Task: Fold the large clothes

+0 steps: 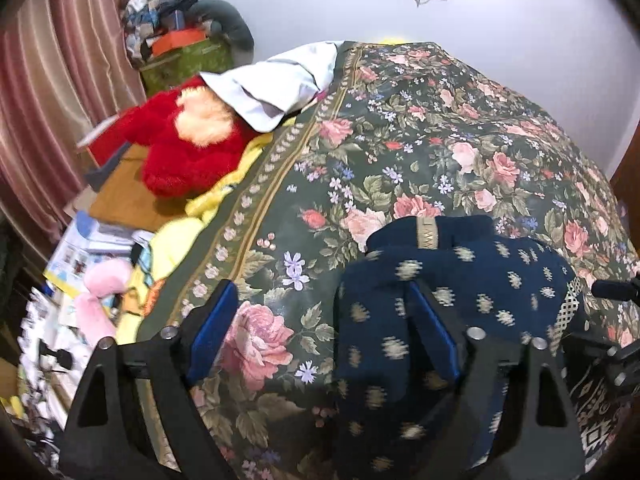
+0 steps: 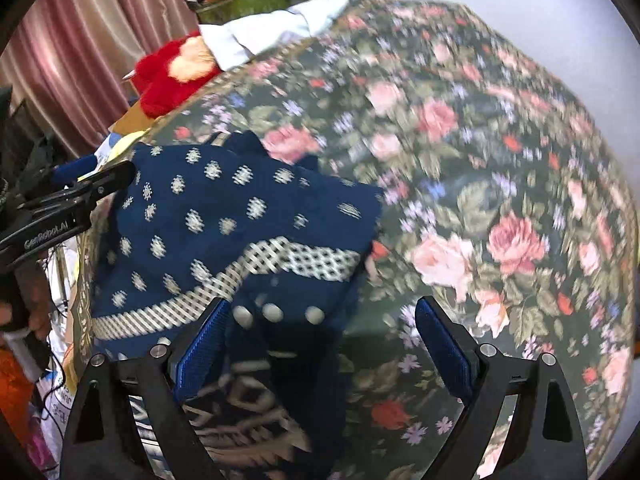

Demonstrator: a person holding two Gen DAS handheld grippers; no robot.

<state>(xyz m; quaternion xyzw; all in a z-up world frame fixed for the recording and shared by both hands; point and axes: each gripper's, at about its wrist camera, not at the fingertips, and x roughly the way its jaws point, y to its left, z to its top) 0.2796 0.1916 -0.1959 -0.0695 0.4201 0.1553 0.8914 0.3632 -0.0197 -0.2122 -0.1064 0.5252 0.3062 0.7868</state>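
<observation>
From where I sit, the navy garment (image 1: 460, 280) with its small cream motifs and a lattice-patterned cream border lies bunched on the near edge of the bed, on top of the dark green floral bedspread (image 1: 420, 128); I judge the folding to be at an early or middle stage, because the cloth is doubled over itself in an uneven heap with lumpy edges, not a flat rectangle, and part of it hangs down over the bed's near side toward me. What remains, as I read it, is to spread or square the layers and make the final folds. My left tongs (image 1: 324, 328) stand wide open: the left blue pad sits over bare bedspread, while the right pad lies against or just above the navy fabric, and nothing is pinched between them. My right tongs (image 2: 322, 344) are likewise spread wide, hovering over the garment's lower border and the hanging patterned part; the cloth lies between the jaws but I see no grip on it. In the right wrist view the left tongs show at the left edge beside the garment. Off the bed's far left side sit a red plush toy (image 1: 188, 144) and a white cloth (image 1: 280, 88), well apart from the work.
</observation>
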